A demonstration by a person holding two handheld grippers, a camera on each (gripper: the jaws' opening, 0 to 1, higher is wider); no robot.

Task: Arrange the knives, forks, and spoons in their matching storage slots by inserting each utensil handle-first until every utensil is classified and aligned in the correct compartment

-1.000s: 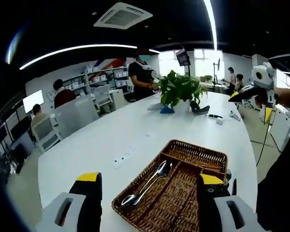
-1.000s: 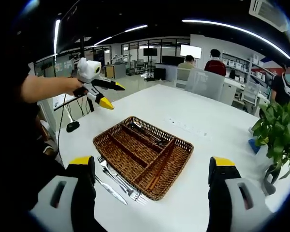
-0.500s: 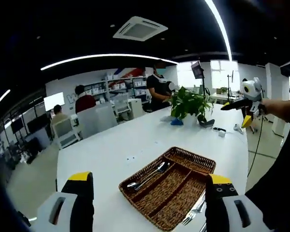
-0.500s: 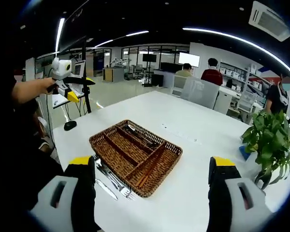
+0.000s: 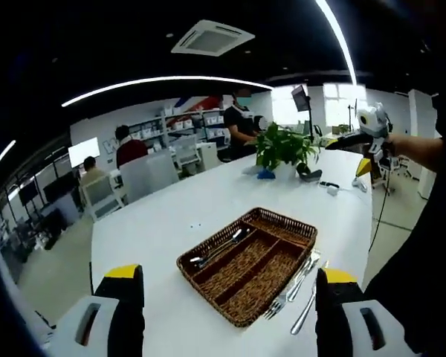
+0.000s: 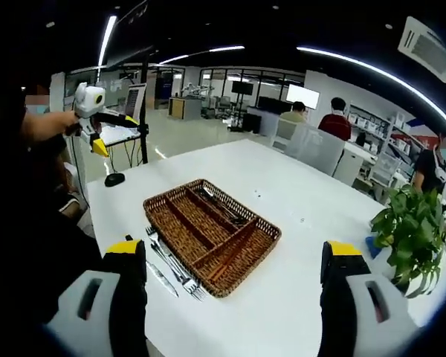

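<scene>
A brown wicker basket point(image 5: 205, 292) point(image 6: 247, 266) with long slots lies on the white table point(image 5: 156, 230). Two spoons point(image 5: 218, 248) point(image 6: 224, 210) rest in one outer slot. Forks point(image 5: 291, 285) point(image 6: 177, 269) and a knife point(image 5: 307, 306) point(image 6: 160, 275) lie on the table along the basket's opposite side. My left gripper point(image 5: 227, 274) hangs open above the table short of the basket, holding nothing. My right gripper point(image 6: 234, 248) is open and empty too, well above the table. Each gripper also shows in the other's view, held up in a hand away from the table: left gripper point(image 6: 94, 113), right gripper point(image 5: 366, 128).
A potted green plant point(image 5: 284, 149) point(image 6: 409, 222) stands at the table's far end with small items point(image 5: 328, 186) near it. Office chairs point(image 5: 147, 172) and seated people line one side. A stand with a cable point(image 6: 113, 178) is on the floor past the table's edge.
Both cameras have drawn back and risen, so the basket looks smaller and the forks and knife beside it show fully in the left gripper view. The utensils have not moved.
</scene>
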